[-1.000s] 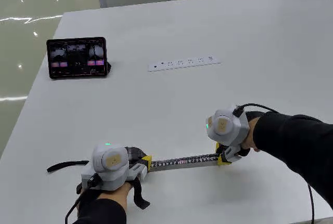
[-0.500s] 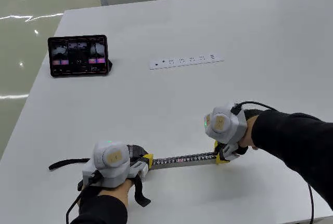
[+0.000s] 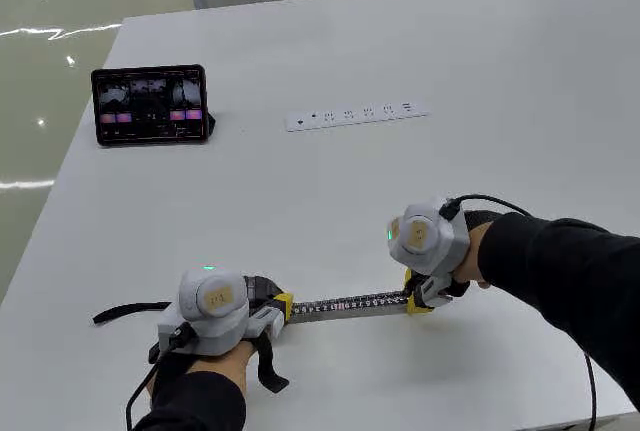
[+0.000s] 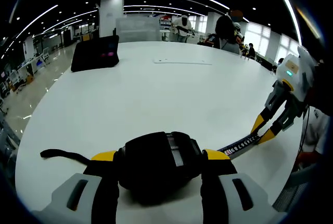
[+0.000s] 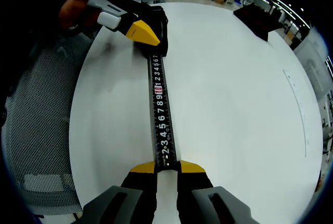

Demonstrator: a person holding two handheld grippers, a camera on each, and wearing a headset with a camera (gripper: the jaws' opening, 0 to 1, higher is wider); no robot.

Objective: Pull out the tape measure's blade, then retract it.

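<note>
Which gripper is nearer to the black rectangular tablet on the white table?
Left. The left gripper, shut on the black tape measure case, is on the side of the tablet; the right gripper, holding the blade, is farther right.

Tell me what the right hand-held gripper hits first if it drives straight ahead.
Probably the tape measure's case, clamped in the left hand-held gripper; the right hand-held gripper points along the blade straight at it.

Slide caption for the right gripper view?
The right tongs pinch the blade by its tip; left tongs clamp the tape measure case.
</note>
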